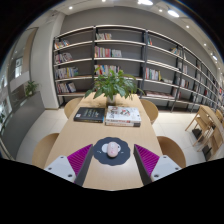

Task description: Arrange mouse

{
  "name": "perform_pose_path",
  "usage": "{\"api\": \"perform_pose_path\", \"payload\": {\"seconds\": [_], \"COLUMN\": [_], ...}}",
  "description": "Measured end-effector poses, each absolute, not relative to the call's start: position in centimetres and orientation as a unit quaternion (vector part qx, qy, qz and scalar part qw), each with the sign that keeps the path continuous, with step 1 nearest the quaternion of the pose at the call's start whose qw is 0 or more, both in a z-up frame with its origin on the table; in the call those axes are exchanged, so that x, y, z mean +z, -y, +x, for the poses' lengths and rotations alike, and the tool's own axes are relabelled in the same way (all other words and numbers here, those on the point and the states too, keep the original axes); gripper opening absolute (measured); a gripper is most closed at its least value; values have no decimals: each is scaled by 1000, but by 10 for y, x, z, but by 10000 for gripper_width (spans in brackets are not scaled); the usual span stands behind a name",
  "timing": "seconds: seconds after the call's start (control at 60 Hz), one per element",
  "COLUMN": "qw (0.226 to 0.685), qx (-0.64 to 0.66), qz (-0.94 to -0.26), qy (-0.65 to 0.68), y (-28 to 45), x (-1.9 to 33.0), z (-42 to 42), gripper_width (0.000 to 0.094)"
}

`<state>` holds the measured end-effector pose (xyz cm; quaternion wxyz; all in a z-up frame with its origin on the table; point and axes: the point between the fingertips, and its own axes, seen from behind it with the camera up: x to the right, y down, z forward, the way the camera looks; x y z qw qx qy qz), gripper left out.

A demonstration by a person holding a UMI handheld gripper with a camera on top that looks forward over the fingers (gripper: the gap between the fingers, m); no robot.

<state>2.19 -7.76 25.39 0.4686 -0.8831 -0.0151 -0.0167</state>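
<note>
A small white mouse (111, 149) lies on a round dark mouse mat (111, 153) on the near end of a long beige table (118, 135). My gripper (112, 160) hovers over the table's near end with its fingers wide apart. The mat and mouse stand between the fingers, with a gap on each side. The left pink pad (78, 158) and the right pink pad (146, 158) touch nothing.
Beyond the mat lie a dark book (89, 114) and an open magazine (123, 115). A potted green plant (113, 84) stands at the table's far end. Chairs (172, 150) flank the table. Bookshelves (120, 62) line the back wall.
</note>
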Motion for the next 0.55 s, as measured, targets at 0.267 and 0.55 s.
{"api": "perform_pose_path", "payload": {"seconds": [0.267,0.55], "qw": [465,469], "qx": [4,14], "qz": [-885,-883], "qy": [18,11], "y": [167,199], "x": [256,260], "z": [16,16], "gripper_width": [812,813]}}
